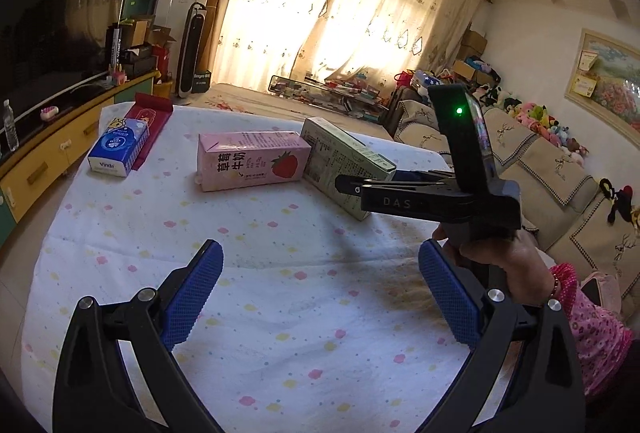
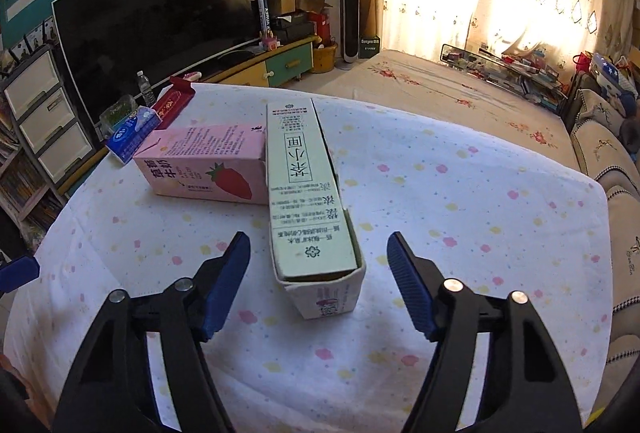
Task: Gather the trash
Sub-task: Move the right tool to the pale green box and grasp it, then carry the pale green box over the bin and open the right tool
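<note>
Table covered with a white cloth dotted in pink and yellow. Four items of trash lie on it.

Pale green carton: long box lying flat, pointing away from the right gripper, its open near end toward the camera. In the right wrist view that near end sits between the two blue pads, with clear cloth showing on both sides. Pads not touching the box. Jaws partly spread, holding nothing.

Pink strawberry milk carton: lying on its side, left of the green carton, its right end touching or just against the green carton's long left side. Ahead and left of the right gripper.

Blue tissue pack: further left and farther off, near the table's far left edge. A dark red box lies just behind it, flap open.

Left gripper: seen from its own camera, jaws spread wide above bare cloth at the near part of the table, nothing between the pads. The pink carton lies well ahead of it, the green carton ahead and right, the tissue pack and red box far left.

In the left wrist view the right gripper comes in from the right, held by a hand, its tip at the near end of the green carton. Whether tip and carton touch cannot be told from that angle.
</note>
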The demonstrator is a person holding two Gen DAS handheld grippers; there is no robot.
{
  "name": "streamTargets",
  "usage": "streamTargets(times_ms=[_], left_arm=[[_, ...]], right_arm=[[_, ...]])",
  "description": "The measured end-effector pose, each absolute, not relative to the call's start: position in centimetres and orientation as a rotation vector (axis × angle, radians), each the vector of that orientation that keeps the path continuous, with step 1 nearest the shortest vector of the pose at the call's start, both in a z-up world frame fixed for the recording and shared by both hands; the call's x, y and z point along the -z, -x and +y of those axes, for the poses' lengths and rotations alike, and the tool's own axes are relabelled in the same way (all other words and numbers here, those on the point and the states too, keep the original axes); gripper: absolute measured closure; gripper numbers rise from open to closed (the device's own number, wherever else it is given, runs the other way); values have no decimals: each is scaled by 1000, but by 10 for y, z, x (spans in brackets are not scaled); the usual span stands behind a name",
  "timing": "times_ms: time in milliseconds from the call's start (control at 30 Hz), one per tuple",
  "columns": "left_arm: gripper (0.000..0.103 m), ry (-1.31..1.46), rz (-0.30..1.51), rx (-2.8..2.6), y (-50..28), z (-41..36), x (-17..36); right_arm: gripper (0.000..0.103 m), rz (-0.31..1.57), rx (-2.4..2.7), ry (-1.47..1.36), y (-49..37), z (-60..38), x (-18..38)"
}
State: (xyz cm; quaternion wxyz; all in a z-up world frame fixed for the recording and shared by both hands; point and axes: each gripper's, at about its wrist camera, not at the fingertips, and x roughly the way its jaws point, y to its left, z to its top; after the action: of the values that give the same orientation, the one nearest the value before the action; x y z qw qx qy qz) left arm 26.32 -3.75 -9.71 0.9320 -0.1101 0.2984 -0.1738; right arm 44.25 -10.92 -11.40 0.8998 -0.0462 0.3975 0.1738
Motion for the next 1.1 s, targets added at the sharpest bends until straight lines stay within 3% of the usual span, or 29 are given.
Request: streamTargets(times_ms=[200,300,367,667,1100], left_arm=[[6,266,625,364,-267,-33,102],[6,257,625,366,-266,-35,102],[6,245,623,364,-264,-37,101],[6,225,633,358,-267,-40,105],[6,175,632,354,-269,-47,109]], right_arm=[[47,842,-370,85,-448,-105,124],[57,843,-371,94,-449,-102,126],[71,844,-378,91,-450,-102,125],[74,819,-376,54,-419,-119,102],[74,723,-171,-106,-278,-249,67]])
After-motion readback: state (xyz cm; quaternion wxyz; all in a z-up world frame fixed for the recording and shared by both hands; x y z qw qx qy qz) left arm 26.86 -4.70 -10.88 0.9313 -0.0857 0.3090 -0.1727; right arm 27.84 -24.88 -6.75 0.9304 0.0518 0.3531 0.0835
